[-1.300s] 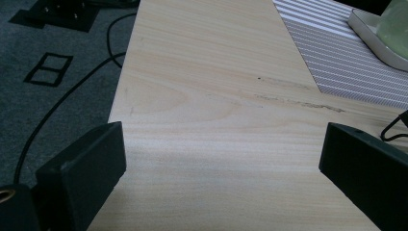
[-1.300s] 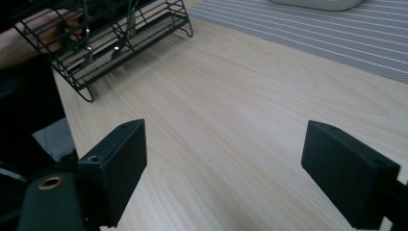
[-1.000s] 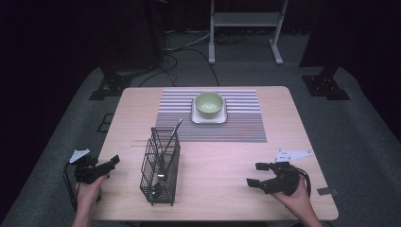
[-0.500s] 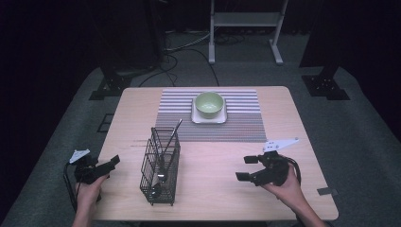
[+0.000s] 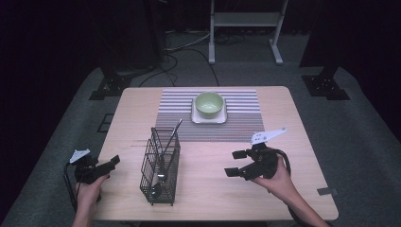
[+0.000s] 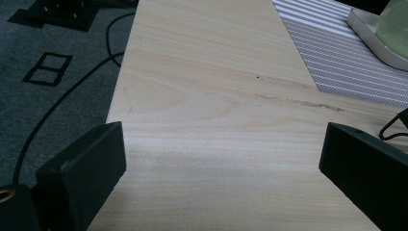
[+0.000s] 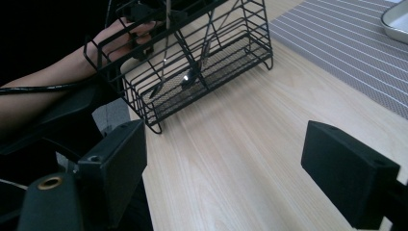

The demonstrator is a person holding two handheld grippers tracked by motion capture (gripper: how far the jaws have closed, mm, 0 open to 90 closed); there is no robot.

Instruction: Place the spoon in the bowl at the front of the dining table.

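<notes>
A black wire basket [image 5: 160, 169] stands upright on the wooden surface [image 5: 208, 156], and everything else is best placed from it. Inside it lean a few metal utensils [image 5: 166, 151], their handles rising above the rim and tilting toward the far side; the right gripper view shows what look like spoon bowls resting on the mesh floor [image 7: 185, 79].

The right gripper [image 5: 241, 163] hovers well to the right of the basket with its jaws spread wide and nothing between them, pointed toward the basket across bare wood. The left gripper [image 5: 106, 166] sits near the basket's left side, close to the surface's edge; its jaws are also spread and empty, aimed past the basket toward the striped placemat [image 5: 236, 125]. Beyond the basket, on that mat, a green bowl [image 5: 209, 104] rests on a white square plate [image 5: 208, 117].

The basket looks light and stiff, so it would likely slide or tip if nudged on the smooth wood. The utensils appear thin, hard and slippery. A sound hold would probably be on a handle just above the rim, pinched across its flat faces and lifted straight up so it clears the wires; steadying the basket's top wire with the other gripper seems wise.
</notes>
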